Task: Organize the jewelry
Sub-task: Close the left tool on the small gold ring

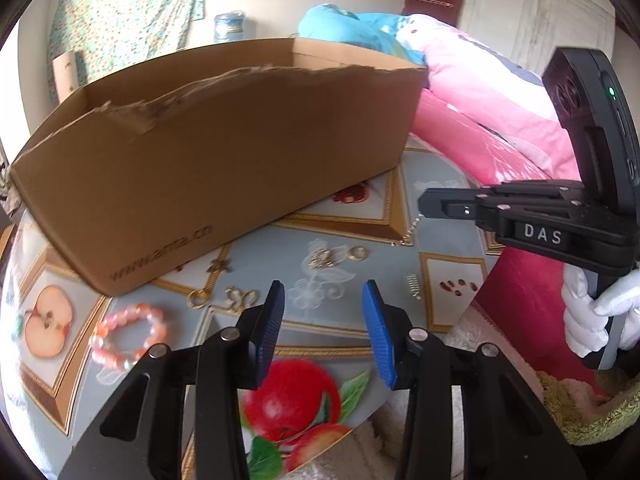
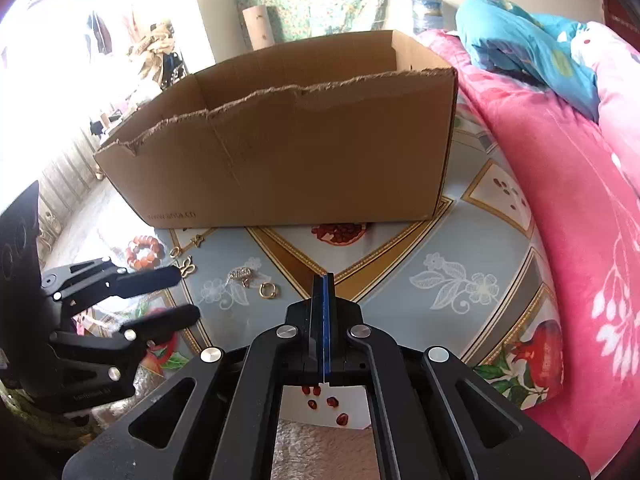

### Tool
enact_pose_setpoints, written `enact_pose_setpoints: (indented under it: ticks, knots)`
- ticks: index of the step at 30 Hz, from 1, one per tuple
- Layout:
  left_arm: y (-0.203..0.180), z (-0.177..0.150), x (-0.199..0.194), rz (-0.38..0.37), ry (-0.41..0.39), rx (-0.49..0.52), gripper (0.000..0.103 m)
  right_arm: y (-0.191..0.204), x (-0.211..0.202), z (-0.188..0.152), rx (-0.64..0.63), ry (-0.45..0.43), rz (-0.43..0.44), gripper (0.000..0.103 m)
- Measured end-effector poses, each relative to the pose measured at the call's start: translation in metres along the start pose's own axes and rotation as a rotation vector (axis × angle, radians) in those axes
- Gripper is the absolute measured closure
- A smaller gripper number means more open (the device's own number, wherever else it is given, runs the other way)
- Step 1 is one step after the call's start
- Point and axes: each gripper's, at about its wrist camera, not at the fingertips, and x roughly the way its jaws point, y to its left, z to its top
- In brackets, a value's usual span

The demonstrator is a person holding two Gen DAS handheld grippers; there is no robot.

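An open cardboard box with a torn rim stands on a fruit-print tablecloth; it also shows in the right wrist view. In front of it lie a pink bead bracelet, gold rings, a sparkly piece, a butterfly piece and a small gold spring-like piece. My left gripper is open and empty above the cloth. My right gripper is shut on a thin gold chain that hangs down. In the right wrist view its jaws are pressed together.
Pink and blue bedding is piled to the right of the table. The table's front edge drops to a fuzzy rug. A floral cloth hangs on the back wall.
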Motion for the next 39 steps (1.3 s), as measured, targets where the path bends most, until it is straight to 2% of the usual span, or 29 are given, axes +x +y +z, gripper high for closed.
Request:
enact_pose_setpoints:
  ticks: [3,6,12,21,26,30,32,39]
  knots:
    - [-0.008,0.004,0.005,-0.023,-0.002,0.02,0.065,-0.004,-0.005,0.002,0.02,-0.03,0.024,0.103]
    - [-0.017,0.009,0.011,-0.026,-0.001,0.057,0.07,-0.007,-0.007,0.003,0.04,-0.052,0.057,0.103]
    - [-0.027,0.017,0.025,-0.016,0.019,0.093,0.077,-0.013,-0.002,0.002,0.07,-0.039,0.092,0.103]
    - [-0.024,0.024,0.044,-0.012,0.056,0.072,0.083,-0.012,0.006,0.002,0.09,-0.038,0.128,0.103]
    - [-0.023,0.026,0.045,-0.001,0.055,0.086,0.093,-0.012,0.008,0.002,0.095,-0.043,0.137,0.103]
    - [-0.024,0.027,0.046,0.003,0.053,0.095,0.093,-0.012,0.008,0.002,0.1,-0.05,0.138,0.103]
    - [-0.024,0.026,0.046,0.001,0.057,0.095,0.101,-0.012,0.007,0.002,0.101,-0.054,0.137,0.103]
    - [-0.024,0.027,0.042,0.003,0.056,0.078,0.101,-0.006,0.001,0.003,0.094,-0.075,0.134,0.103]
